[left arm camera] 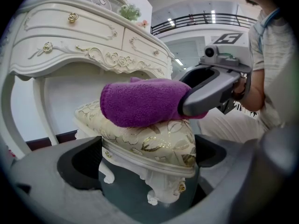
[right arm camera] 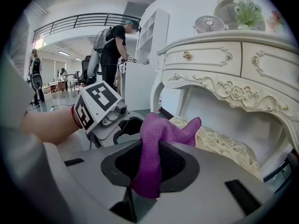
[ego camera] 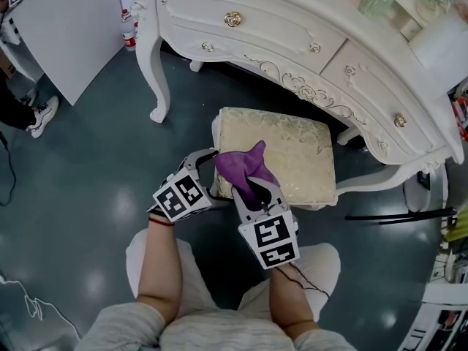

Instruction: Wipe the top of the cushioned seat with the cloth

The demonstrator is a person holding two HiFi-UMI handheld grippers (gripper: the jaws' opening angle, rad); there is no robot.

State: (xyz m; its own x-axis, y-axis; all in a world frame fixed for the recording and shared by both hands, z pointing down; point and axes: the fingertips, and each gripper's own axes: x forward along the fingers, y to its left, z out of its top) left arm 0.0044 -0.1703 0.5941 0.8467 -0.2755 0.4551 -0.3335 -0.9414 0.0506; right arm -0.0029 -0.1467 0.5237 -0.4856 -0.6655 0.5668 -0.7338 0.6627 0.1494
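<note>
The cloth [ego camera: 247, 168] is purple and fuzzy, bunched into a lump with one pointed corner sticking out toward 1 o'clock. Its near end is pinched in the closed jaws of the right gripper [ego camera: 254, 190]. The rest lies on the cushioned seat [ego camera: 300, 148], at about 8 o'clock on its top. The seat is squarish, padded in cream fabric with a gold leaf pattern, and stands on carved white legs.
</note>
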